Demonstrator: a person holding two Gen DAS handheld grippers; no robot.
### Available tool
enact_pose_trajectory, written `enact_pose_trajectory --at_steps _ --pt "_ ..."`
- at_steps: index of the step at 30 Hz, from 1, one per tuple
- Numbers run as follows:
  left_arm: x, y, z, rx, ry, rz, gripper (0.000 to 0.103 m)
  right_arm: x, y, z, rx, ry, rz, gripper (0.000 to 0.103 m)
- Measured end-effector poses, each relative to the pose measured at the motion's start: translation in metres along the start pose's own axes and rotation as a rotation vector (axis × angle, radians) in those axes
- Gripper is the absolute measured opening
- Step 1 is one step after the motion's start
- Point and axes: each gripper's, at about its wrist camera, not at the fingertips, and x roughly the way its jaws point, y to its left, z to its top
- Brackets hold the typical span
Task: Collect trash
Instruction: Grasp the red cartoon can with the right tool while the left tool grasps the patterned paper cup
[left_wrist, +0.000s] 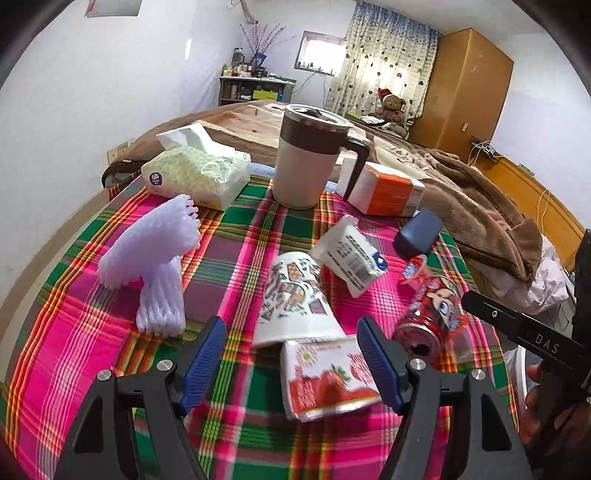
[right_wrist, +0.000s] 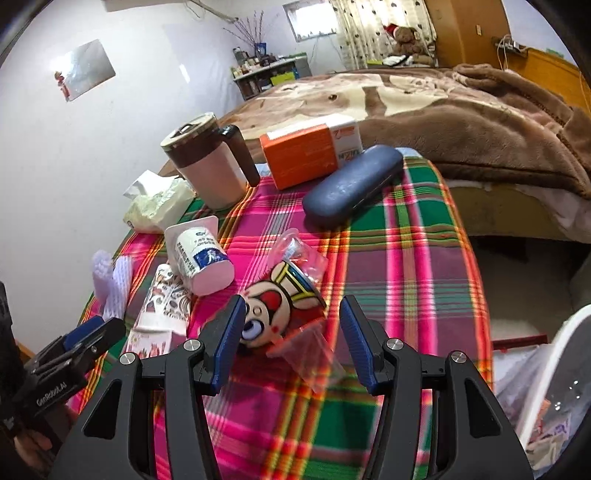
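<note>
Trash lot, lying on a plaid tablecloth (left_wrist: 92, 332):

- Strawberry-print carton (left_wrist: 325, 376), lying flat at the near edge, sitting between the left gripper (left_wrist: 291, 354)'s blue pads (left_wrist: 205, 358), which are standing wide apart and gripping nothing. Its printing is too blurred to read.
- Patterned paper cup (left_wrist: 295, 295), lying on its side, touching the carton's far end.
- Cartoon-face snack wrapper (right_wrist: 284, 310), red and crinkled, lying between the right gripper (right_wrist: 291, 336)'s spread fingers; contact cannot be told.
- White printed packet (left_wrist: 351, 254), text illegible, lying just beyond the cup.
- Lilac foam netting (left_wrist: 155, 258), lying well to the left.

Further back are standing a lidded mug (left_wrist: 314, 155), a tissue pack (left_wrist: 195, 173), an orange box (left_wrist: 384, 188) and a blue case (right_wrist: 351, 184).

Both grippers are hovering low, angled forward over the cloth. The neighbouring tools are showing "DAS" and "GenRobot.AI".
</note>
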Motion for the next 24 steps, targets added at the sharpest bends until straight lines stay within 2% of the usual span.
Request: enact_pose_trajectory --at_steps 6,12,15,24 --pt "0.020 0.003 0.010 0.000 0.018 0.000 0.073 0.020 0.007 0.004 0.018 0.039 0.026 0.055" --pt "0.042 0.000 0.016 0.029 0.076 -0.011 0.073 0.036 0.016 0.008 0.010 0.069 0.050 0.056" --pt "0.054 0.006 0.017 0.010 0.115 -0.032 0.073 0.039 0.020 0.008 -0.011 0.073 0.053 0.057" --pt "0.071 0.008 0.018 0.020 0.153 -0.014 0.073 0.048 0.023 0.006 -0.045 0.106 0.067 0.060"
